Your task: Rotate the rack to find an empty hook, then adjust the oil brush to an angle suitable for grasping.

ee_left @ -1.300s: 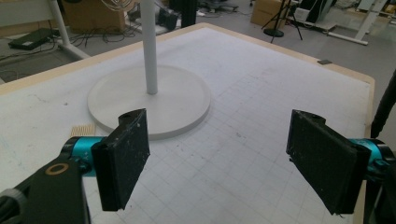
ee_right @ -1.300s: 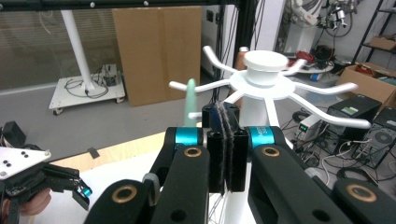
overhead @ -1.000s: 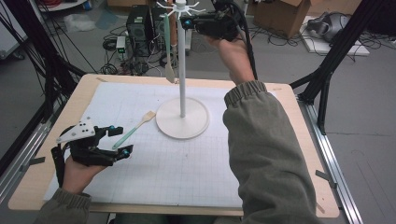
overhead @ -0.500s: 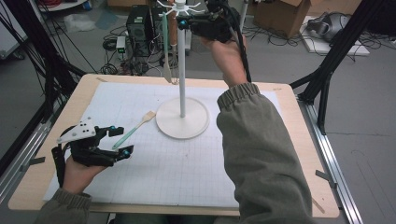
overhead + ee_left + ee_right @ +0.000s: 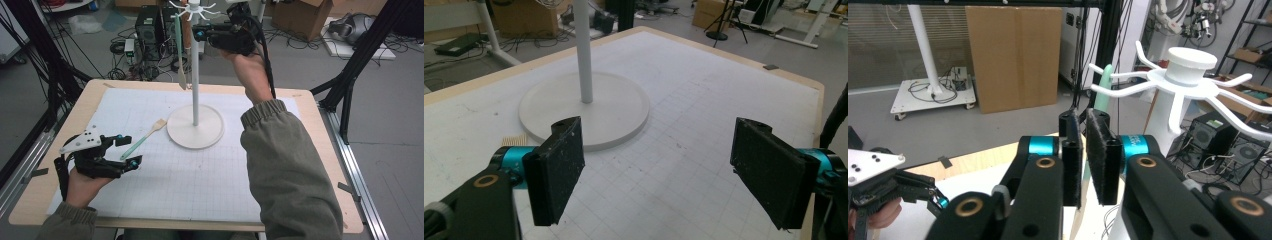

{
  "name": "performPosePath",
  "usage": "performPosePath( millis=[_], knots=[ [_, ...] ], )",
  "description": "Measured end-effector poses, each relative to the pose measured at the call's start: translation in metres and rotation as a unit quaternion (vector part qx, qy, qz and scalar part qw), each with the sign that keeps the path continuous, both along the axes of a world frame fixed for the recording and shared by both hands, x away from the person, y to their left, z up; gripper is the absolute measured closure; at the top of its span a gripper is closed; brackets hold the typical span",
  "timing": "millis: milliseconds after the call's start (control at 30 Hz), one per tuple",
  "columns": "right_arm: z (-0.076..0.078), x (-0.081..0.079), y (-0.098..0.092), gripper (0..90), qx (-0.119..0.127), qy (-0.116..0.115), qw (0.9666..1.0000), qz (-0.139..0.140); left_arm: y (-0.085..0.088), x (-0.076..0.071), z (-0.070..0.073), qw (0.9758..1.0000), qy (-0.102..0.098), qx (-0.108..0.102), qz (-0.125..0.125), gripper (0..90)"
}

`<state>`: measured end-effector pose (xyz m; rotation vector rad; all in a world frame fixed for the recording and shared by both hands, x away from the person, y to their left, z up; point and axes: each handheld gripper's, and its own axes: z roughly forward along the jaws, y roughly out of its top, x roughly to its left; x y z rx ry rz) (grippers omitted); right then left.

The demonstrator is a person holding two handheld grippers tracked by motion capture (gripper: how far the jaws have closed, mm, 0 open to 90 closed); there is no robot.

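One white hook stand (image 5: 195,127) mid-table, two spatulas — one (image 5: 180,50) hung from it, one (image 5: 142,138) lay left of its base, left gripper (image 5: 126,150) gaped wide and empty around that handle, right gripper (image 5: 199,34) by the stand's top, jaws nearly closed — nothing visibly held.

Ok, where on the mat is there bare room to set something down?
Free: the mat between the stand base and the near edge, and its far left corner. Crowded: the left gripper and brush at left, the sleeve over the right.

A stand (image 5: 195,120) sits mid-table (image 5: 310,150); a spatula (image 5: 181,55) hangs from its top, seemingly hooked, and a brush (image 5: 142,138) lies left of its base.
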<state>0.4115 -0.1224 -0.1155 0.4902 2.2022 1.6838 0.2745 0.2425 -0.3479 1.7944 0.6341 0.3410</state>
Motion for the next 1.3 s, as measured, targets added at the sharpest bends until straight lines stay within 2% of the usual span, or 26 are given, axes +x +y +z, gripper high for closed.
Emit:
performPosePath(
  millis=[233, 633, 867, 967, 1300],
  knots=[
    [-0.010, -0.006, -0.006, 81.4, 0.009, 0.002, 0.9998, 0.019, 0.004, 0.000, -0.001, 1.0000, 0.001, -0.002, 0.004, 21.8],
    [-0.032, -0.011, -0.017, 71.1, 0.018, 0.024, 0.9992, 0.027, 0.006, -0.001, -0.001, 1.0000, 0.001, -0.001, 0.009, 21.8],
    [-0.065, -0.019, -0.035, 64.2, 0.032, 0.051, 0.9979, 0.026, 0.004, 0.000, -0.003, 0.9999, 0.003, 0.003, 0.010, 22.0],
    [-0.079, -0.023, -0.043, 57.9, 0.037, 0.061, 0.9972, 0.022, 0.004, 0.001, -0.004, 0.9999, 0.005, 0.005, 0.010, 22.2],
    [-0.120, -0.046, -0.066, 48.4, 0.039, 0.067, 0.9969, 0.009, 0.002, 0.003, -0.008, 0.9998, 0.009, 0.015, 0.011, 24.0]
  ],
)
